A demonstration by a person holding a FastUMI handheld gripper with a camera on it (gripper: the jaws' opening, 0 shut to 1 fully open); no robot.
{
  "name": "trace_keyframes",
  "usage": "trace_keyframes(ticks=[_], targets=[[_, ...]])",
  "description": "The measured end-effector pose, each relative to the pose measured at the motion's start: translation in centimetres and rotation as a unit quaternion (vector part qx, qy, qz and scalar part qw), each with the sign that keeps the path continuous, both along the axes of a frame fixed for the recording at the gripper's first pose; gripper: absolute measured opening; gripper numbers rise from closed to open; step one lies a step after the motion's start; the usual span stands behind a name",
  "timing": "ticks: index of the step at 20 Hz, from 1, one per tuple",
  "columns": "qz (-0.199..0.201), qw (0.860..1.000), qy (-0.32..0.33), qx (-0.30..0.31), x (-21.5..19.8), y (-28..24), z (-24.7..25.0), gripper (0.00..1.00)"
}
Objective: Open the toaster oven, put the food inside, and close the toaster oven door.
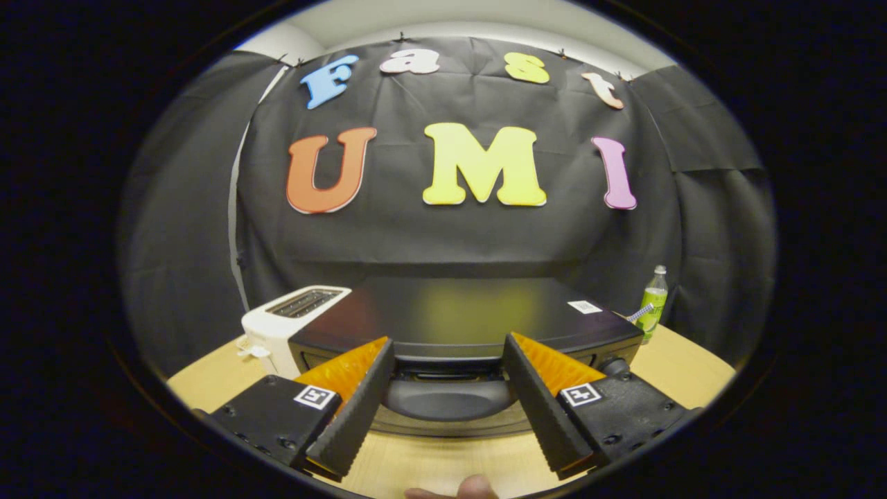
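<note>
I am looking along the gripper point(449, 378) at a black toaster oven point(471, 322) standing on a pale wooden table point(443, 464). The jaws are spread wide with nothing held, one finger on either side of the oven's curved door handle point(449, 398), which sits between them at the oven's front (whether either finger touches it I cannot tell). The oven's glossy flat top reflects the wall behind it and carries a small white sticker point(584, 306) near its right rear corner. Just left of the oven, touching or nearly so, is a white slot toaster point(291, 326). Behind the oven's right corner stands a green bottle point(653, 303) with a pale cap. Black cloth point(416, 235) hangs behind the oven and wraps both sides; above it is a light ceiling point(443, 17). A fingertip point(475, 487) shows nearest me, before the oven.
</note>
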State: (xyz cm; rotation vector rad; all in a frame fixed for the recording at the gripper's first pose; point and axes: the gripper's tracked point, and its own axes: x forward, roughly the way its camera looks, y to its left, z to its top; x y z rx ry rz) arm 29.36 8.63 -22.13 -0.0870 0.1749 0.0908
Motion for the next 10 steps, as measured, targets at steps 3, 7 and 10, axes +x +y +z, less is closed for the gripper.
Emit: trace_keyframes(ticks=[3,7,10], targets=[[-0.002,0.999,-0.001,0.042,-0.1,0.0,-0.9,1.0],[0.009,0.999,-0.015,0.03,-0.7,-0.2,-1.3,1.0],[0.004,1.0,0.003,0.028,-1.5,-0.4,-1.5,1.0]])
